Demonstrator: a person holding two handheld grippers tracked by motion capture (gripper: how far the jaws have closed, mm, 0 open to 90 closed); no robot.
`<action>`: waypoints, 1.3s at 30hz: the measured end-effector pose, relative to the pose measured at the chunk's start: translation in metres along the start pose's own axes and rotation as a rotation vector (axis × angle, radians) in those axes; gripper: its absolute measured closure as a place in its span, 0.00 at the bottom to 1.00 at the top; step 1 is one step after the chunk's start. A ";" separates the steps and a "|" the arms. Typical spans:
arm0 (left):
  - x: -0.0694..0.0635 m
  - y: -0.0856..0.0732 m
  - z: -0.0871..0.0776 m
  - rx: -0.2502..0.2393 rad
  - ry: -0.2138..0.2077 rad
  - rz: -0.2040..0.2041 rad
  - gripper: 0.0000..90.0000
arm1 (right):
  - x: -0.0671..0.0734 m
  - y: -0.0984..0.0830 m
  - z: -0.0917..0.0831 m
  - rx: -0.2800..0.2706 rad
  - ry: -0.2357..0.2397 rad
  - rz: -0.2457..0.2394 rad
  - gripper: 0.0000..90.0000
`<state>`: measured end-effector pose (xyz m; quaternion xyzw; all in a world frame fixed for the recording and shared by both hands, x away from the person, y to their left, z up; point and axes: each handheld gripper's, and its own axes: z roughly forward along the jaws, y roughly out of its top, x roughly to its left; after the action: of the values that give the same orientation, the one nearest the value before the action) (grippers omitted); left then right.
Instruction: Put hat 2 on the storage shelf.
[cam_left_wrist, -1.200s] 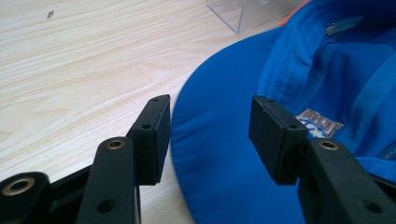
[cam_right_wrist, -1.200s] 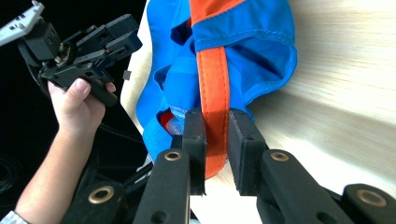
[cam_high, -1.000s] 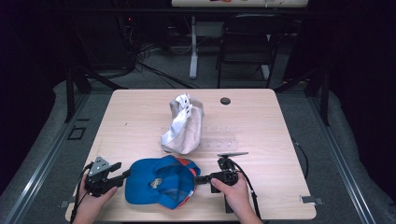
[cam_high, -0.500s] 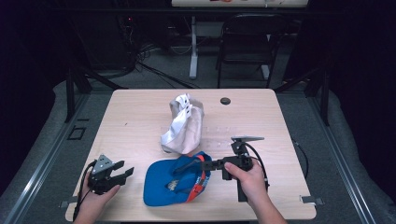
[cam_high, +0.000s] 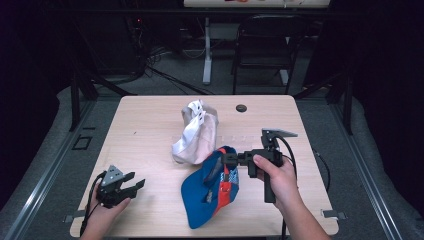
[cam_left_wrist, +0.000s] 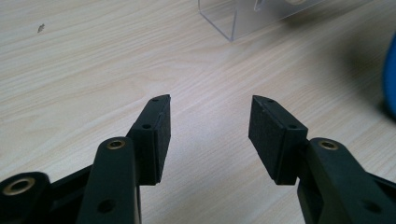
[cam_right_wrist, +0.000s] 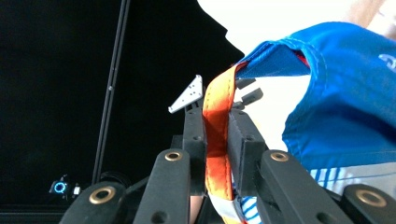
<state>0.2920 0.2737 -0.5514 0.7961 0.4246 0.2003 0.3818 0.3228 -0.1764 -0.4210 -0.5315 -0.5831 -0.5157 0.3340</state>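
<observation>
A blue cap (cam_high: 207, 192) with an orange strap (cam_right_wrist: 217, 130) hangs tilted at the front middle of the table, its brim end resting on the wood. My right gripper (cam_high: 227, 160) is shut on that strap and holds the cap's back edge up off the table; in the right gripper view my right gripper (cam_right_wrist: 216, 116) has the strap pinched between its pads, with the blue cloth (cam_right_wrist: 345, 107) to the right. My left gripper (cam_high: 135, 184) rests at the front left, apart from the cap. In its own view my left gripper (cam_left_wrist: 210, 105) stands open over bare wood.
A beige and white cap (cam_high: 195, 132) sits just behind the blue one. A clear plastic stand (cam_left_wrist: 243, 18) lies near it. A small black disc (cam_high: 241, 107) sits at the table's (cam_high: 145, 120) far edge. A chair (cam_high: 265, 45) stands beyond the table.
My right gripper has risen and moved right, lifting the blue cap by its strap and drawing it away from the left gripper. The left gripper has stayed where it was.
</observation>
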 end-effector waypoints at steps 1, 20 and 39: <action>0.000 0.000 0.000 0.000 -0.001 0.001 0.55 | 0.002 0.001 -0.002 0.000 -0.001 -0.002 0.87; -0.003 0.000 -0.001 0.003 -0.006 0.003 0.55 | 0.034 0.029 -0.038 -0.106 -0.061 -0.039 0.87; -0.004 -0.002 -0.002 -0.006 -0.012 0.002 0.55 | 0.057 0.042 -0.075 -0.212 -0.080 -0.025 0.87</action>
<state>0.2872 0.2715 -0.5512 0.7964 0.4210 0.1972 0.3868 0.3398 -0.2363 -0.3385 -0.5766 -0.5450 -0.5568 0.2458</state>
